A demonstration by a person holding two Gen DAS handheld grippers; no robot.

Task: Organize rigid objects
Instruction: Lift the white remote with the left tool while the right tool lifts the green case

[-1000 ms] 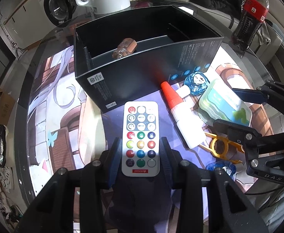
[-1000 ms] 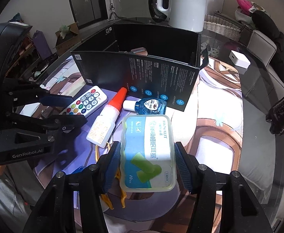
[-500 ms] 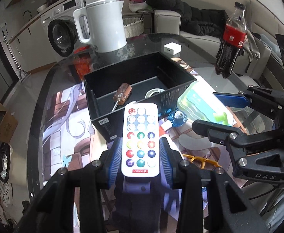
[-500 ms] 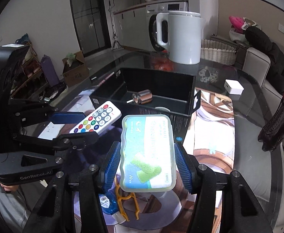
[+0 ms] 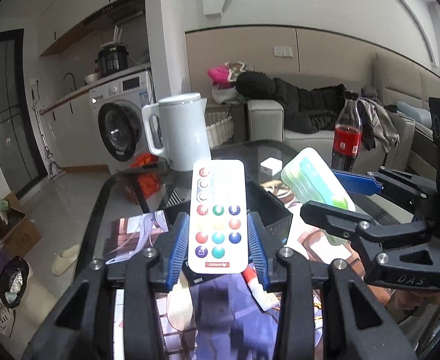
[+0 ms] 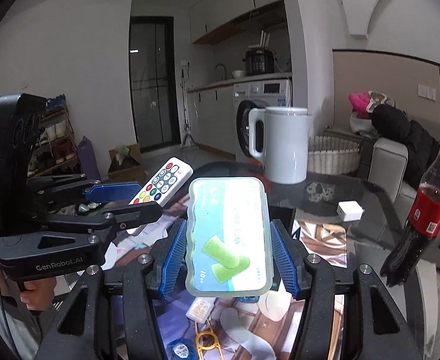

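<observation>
Both my views come through fisheye lenses, so walls and ceiling lines bow outward and the corners fall off to black. The room light is soft, even and rather cool, casting no hard shadows. The glass bench (image 6: 367,198) reflects the pale kettle (image 6: 286,147) faintly. The top buttons of the remote (image 5: 218,216) wash out in glare. My left tool (image 5: 218,240) looks sharp; the mat below is smeared.
</observation>
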